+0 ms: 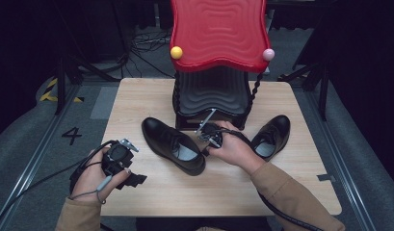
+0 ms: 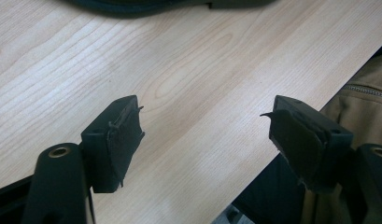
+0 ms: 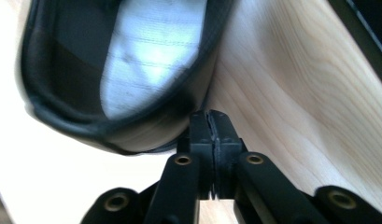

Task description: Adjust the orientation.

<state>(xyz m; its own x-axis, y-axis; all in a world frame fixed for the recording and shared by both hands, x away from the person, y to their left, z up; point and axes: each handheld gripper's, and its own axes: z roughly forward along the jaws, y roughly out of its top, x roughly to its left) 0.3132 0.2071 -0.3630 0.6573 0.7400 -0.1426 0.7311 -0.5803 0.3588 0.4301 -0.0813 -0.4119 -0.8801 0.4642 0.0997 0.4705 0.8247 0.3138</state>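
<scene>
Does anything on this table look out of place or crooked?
Yes, the two black shoes are not paired neatly. The left shoe lies diagonally with its toe toward the far left, while the right shoe points its toe toward the far right. They splay apart in front of the red rack. Nothing looks spilled or damaged.

- The left hand (image 1: 96, 175) sits at the near left, palm wrapped around the left gripper (image 2: 205, 140), its cable trailing off to the left.
- That gripper's jaws stand wide apart with nothing between the pads (image 2: 125, 135).
- The right forearm comes in from the near right, its tan sleeve (image 1: 291, 197) angled toward the middle.
- The right hand (image 1: 235, 149) holds the right gripper (image 3: 212, 135), which points down and to the left.
- Its jaws are pressed together, pads meeting, nothing caught between them.
</scene>
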